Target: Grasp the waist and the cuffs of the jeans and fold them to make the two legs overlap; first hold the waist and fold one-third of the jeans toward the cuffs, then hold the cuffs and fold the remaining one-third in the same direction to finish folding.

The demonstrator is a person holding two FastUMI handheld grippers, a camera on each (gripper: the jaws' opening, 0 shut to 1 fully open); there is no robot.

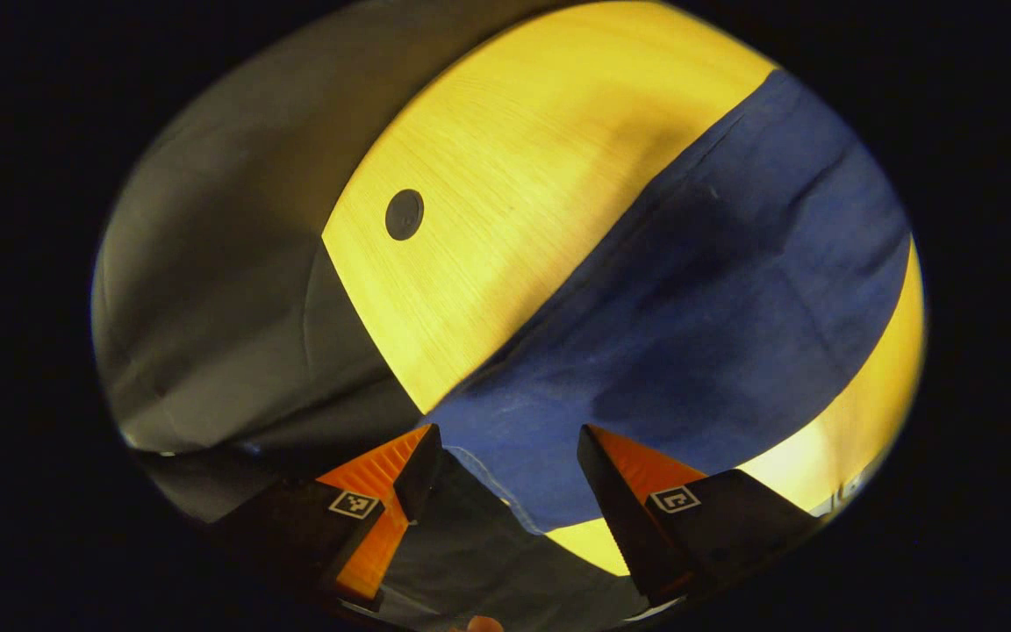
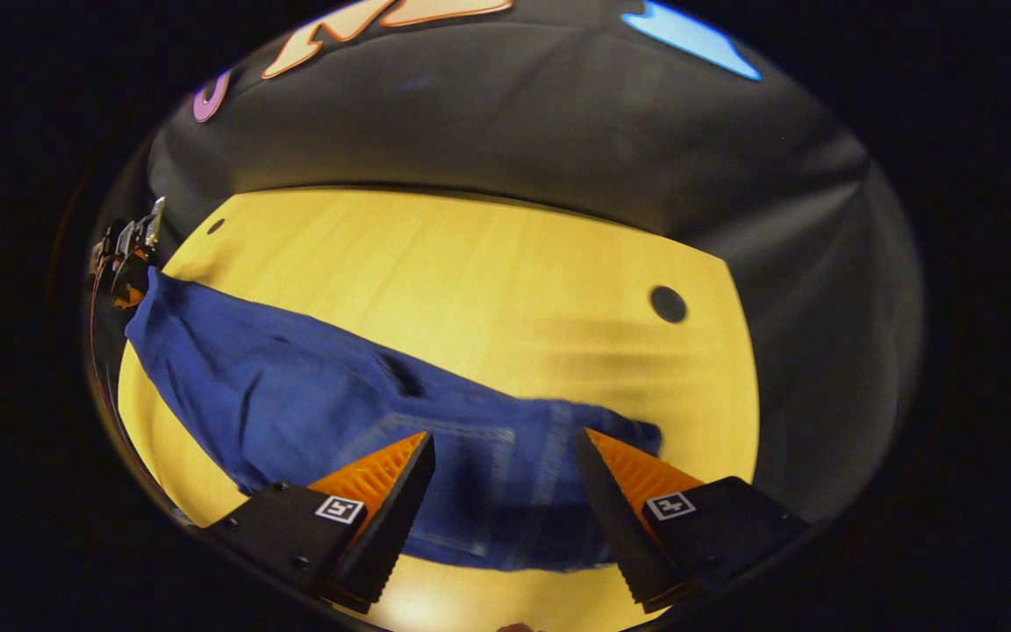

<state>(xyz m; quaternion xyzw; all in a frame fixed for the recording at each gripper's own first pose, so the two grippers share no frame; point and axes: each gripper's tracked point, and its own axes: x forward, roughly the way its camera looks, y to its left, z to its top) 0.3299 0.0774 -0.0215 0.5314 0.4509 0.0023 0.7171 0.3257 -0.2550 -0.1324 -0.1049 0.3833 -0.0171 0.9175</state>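
**Jeans still flat, no fold made yet**

Your left gripper (image 1: 505, 474) is wide open and holds nothing. It hangs just over the cuff end of the jeans (image 1: 690, 298), which lie on the yellow table (image 1: 505, 175). Your right gripper (image 2: 505, 483) is wide open too, over the waist end, where a pocket shows between its fingers. In the right gripper view the jeans stretch long across the table. You must grab both ends first. All the folds are left. The far cuff is tiny and hard to see.
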